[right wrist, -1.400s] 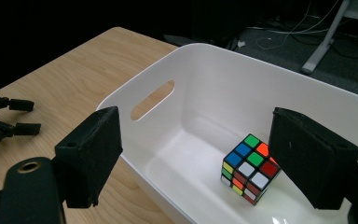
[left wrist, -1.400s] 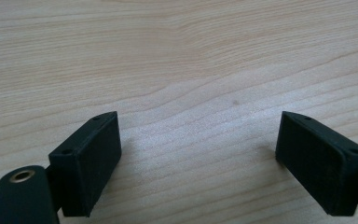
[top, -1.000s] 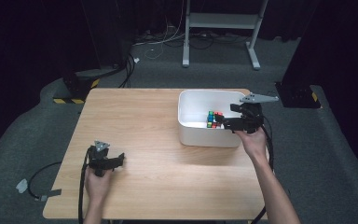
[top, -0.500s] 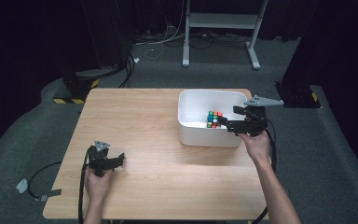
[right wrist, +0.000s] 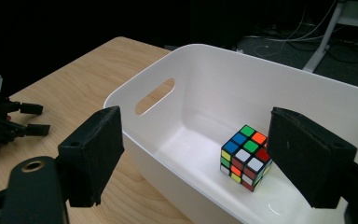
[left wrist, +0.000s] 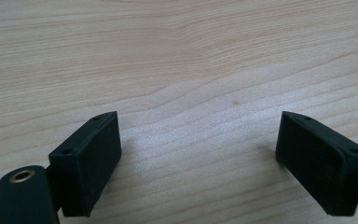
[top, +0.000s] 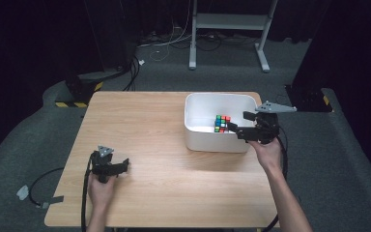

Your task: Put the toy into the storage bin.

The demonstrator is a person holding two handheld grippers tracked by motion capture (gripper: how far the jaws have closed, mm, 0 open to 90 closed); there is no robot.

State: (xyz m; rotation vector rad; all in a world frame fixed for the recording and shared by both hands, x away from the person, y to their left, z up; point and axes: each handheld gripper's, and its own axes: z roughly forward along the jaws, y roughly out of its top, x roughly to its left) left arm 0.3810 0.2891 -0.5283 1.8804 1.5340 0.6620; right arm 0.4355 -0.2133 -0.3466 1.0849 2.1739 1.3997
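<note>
Inside the white bin at the tabletop's right edge sits the puzzle cube; right gripper hovers spread wide, empty; left gripper gapes empty; likely light, rigid, slick, so pinch opposite flat faces

Light falls from above onto the tabletop, bright against a nearly black room. The white bin shows mild glare on its floor. Near fingers look soft, casting faint shadows.
</note>
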